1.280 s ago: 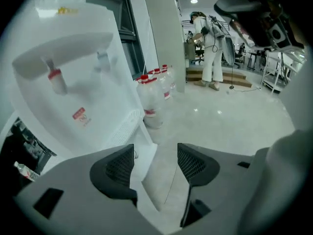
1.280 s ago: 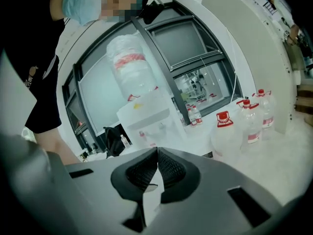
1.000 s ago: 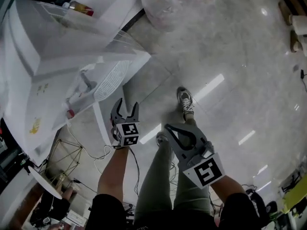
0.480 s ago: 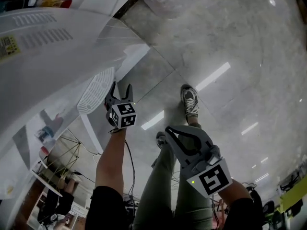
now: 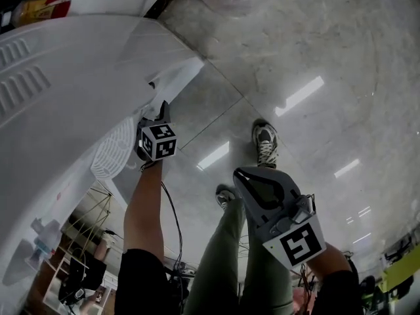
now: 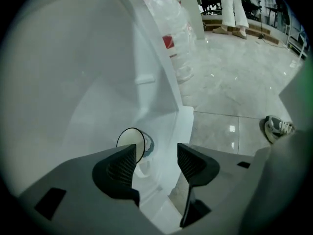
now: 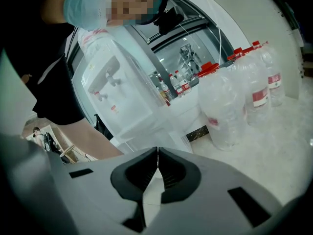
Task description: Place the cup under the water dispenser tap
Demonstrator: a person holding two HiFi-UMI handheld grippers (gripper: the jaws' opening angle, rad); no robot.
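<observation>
Behind the left tongs point(image 6: 156, 153) — spread wide — the cup point(image 6: 128, 139) shows half-hidden.

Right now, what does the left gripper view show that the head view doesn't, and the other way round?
Only the left gripper view shows the cup. Its round rim faces the camera just past the left hand-held gripper, whose jaws stand apart with nothing between them. Only the head view shows the right hand-held gripper, held low by the person's legs, and a round white grille. Both show the white water dispenser, the left hand-held gripper up against it, and a shoe on the floor.
</observation>
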